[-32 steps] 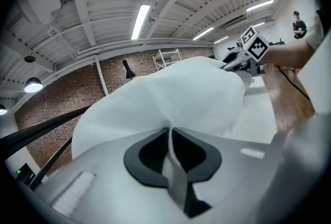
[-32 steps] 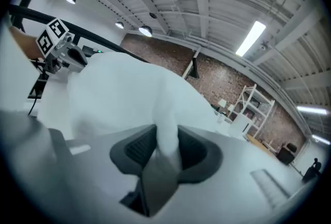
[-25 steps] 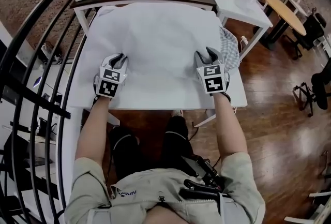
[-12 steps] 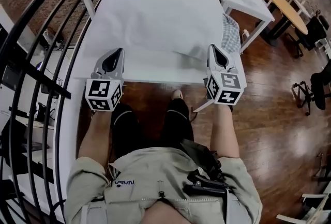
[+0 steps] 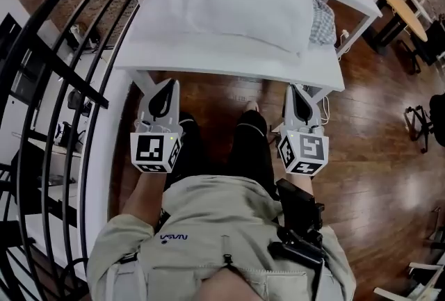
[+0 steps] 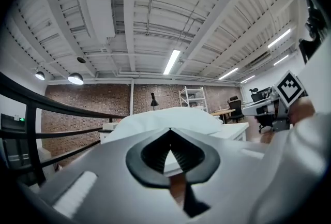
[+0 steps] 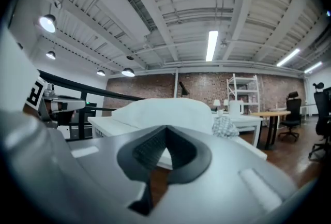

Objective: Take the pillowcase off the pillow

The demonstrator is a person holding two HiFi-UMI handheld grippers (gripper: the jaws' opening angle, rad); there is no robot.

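Head view: white pillow (image 5: 229, 4) lies across the far part of the white table (image 5: 229, 69), with a checked cloth (image 5: 321, 18) at its right end. Left gripper (image 5: 169, 86) and right gripper (image 5: 295, 92) hang just off the table's near edge, over the person's legs, both clear of the pillow.

Left gripper view: left gripper (image 6: 169, 130) has its jaws pressed together with nothing between them. Pillow (image 6: 165, 116) sits beyond the tips, untouched.

Right gripper view: right gripper (image 7: 165, 128) has its jaws closed and empty. Pillow (image 7: 165, 108) lies ahead, apart from the tips, checked cloth (image 7: 223, 125) to its right.

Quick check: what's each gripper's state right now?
Left gripper: closed, holding nothing.
Right gripper: closed, holding nothing.
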